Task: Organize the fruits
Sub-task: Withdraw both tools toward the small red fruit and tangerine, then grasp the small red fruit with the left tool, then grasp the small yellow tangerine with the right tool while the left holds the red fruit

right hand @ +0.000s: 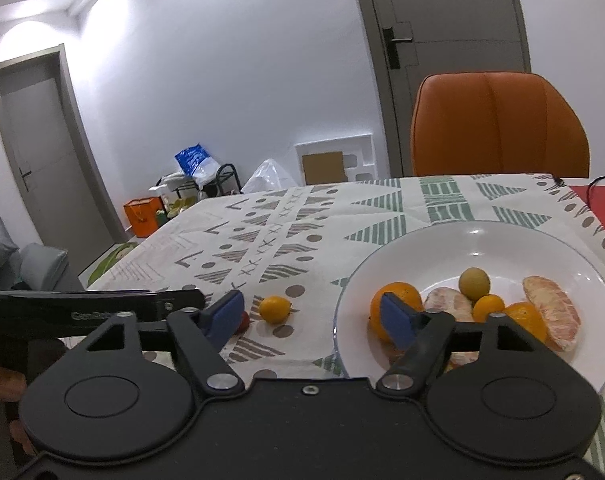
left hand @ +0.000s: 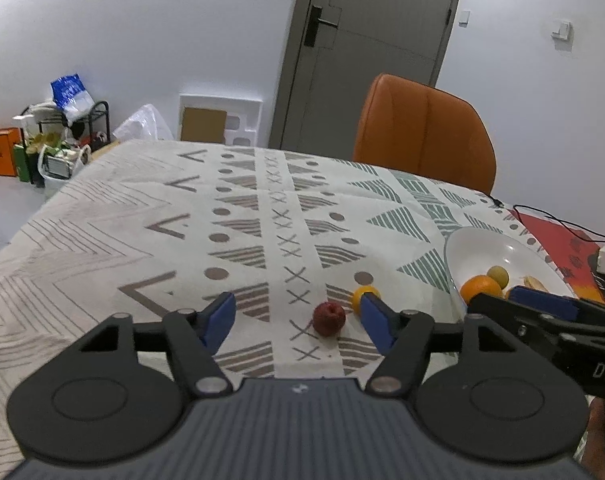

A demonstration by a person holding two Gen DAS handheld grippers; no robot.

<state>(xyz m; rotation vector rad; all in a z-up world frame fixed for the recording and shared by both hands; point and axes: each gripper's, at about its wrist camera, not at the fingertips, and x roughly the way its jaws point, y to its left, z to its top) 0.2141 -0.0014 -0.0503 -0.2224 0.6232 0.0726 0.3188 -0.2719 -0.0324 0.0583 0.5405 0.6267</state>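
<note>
A small dark red fruit (left hand: 328, 318) lies on the patterned cloth between the fingers of my left gripper (left hand: 296, 312), which is open and touches nothing. A small yellow citrus (left hand: 364, 295) sits just behind its right finger. In the right wrist view that citrus (right hand: 275, 309) lies ahead between the spread fingers of my right gripper (right hand: 310, 312), also open and empty. The red fruit (right hand: 244, 321) peeks from behind its left finger. A white plate (right hand: 502, 236) to the right holds an orange (right hand: 398, 300), a green fruit (right hand: 474, 283) and peeled pomelo segments (right hand: 552, 316).
An orange chair (left hand: 426, 136) stands at the table's far side. A red mat (left hand: 562, 244) with black cables lies beyond the plate. The left gripper's body (right hand: 102, 306) reaches in at the left of the right wrist view. Bags and boxes clutter the floor (left hand: 42, 148).
</note>
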